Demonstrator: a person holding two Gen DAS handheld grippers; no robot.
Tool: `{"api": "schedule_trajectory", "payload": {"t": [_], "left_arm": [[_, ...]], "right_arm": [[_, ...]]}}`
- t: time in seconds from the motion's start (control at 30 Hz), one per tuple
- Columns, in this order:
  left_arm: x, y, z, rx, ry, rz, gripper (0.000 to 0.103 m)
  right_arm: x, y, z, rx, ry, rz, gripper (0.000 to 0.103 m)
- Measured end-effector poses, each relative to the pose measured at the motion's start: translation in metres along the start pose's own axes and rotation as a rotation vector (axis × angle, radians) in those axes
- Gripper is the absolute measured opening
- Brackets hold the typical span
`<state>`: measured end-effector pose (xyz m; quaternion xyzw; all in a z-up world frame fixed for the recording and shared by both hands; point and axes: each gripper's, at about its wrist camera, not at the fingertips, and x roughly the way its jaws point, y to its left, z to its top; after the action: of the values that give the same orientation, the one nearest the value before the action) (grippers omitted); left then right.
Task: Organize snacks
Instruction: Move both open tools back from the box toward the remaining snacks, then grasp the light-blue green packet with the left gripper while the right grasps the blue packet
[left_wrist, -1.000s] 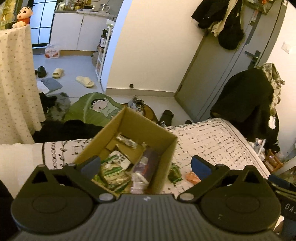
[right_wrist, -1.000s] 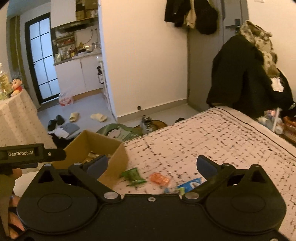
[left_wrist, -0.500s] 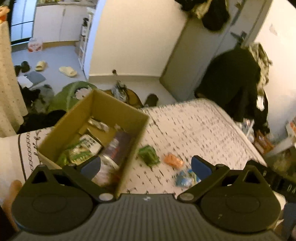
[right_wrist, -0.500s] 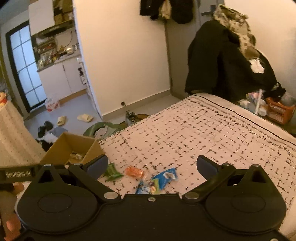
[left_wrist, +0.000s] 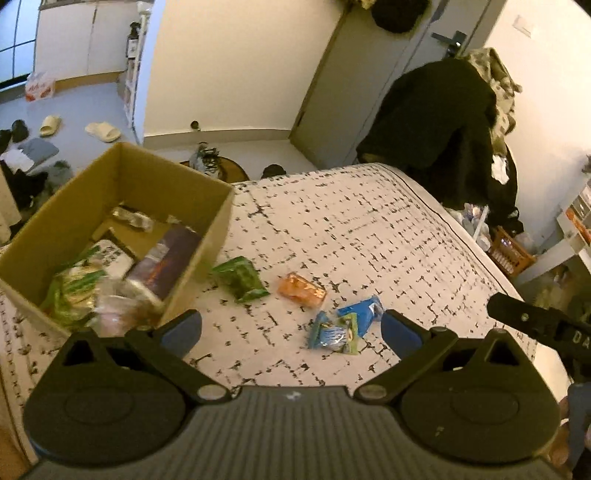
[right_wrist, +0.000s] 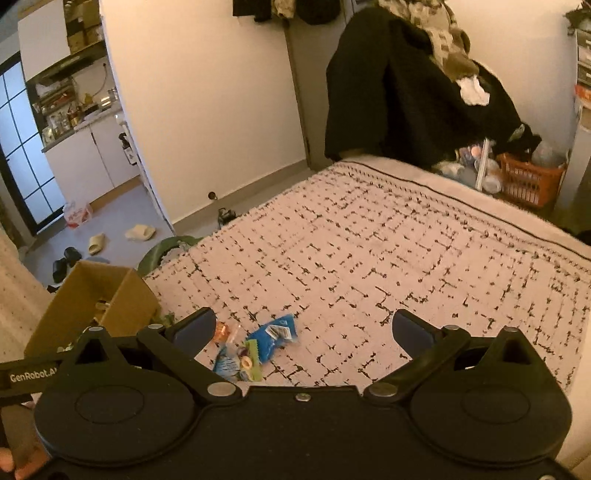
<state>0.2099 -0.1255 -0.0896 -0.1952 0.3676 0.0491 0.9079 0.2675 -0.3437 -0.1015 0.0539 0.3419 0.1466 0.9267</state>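
Note:
A cardboard box with several snack packs inside stands on the patterned bed at the left; it also shows in the right wrist view. Loose on the bed beside it lie a green packet, an orange packet, a blue packet and a blue-green packet. The blue packet and the blue-green packet show in the right wrist view. My left gripper is open and empty above the loose packets. My right gripper is open and empty, to their right.
The bed stretches to the right and back. Dark coats hang at its far corner by a door. An orange basket stands beside the bed. Slippers and clothes lie on the floor behind the box.
Both grippers have swung right, from the box toward the loose packets. The packets now lie just ahead of the left gripper. Both stay open.

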Motion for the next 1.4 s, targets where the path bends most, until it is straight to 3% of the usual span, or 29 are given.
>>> {"api": "schedule_trajectory", "payload": {"t": [0.57,0.67,0.73,0.97,1.03,1.1,1.4], "left_arm": [[0.084,-0.024,-0.021,-0.002,0.058,-0.014,0.092],[0.100,-0.028,-0.024,-0.005,0.086,-0.028,0.082],[0.110,-0.030,-0.026,-0.016,0.110,-0.034,0.068],[0.132,-0.034,-0.029,-0.014,0.116,-0.019,0.062],[0.133,-0.032,-0.029,-0.024,0.119,0.014,0.040],[0.132,-0.027,-0.029,-0.044,0.110,0.022,0.033],[0.122,-0.009,-0.027,-0.038,0.089,0.043,0.031]], "right_arm": [[0.057,-0.009,-0.005,0.030,0.083,0.111,0.079],[0.065,-0.011,-0.011,0.052,0.086,0.113,0.079],[0.071,-0.012,-0.015,0.047,0.098,0.111,0.079],[0.098,-0.010,-0.020,0.095,0.122,0.092,0.076],[0.104,-0.004,-0.022,0.071,0.118,0.093,0.076],[0.110,0.002,-0.023,0.056,0.117,0.081,0.075],[0.135,0.026,-0.026,0.046,0.118,0.046,0.074]]}}
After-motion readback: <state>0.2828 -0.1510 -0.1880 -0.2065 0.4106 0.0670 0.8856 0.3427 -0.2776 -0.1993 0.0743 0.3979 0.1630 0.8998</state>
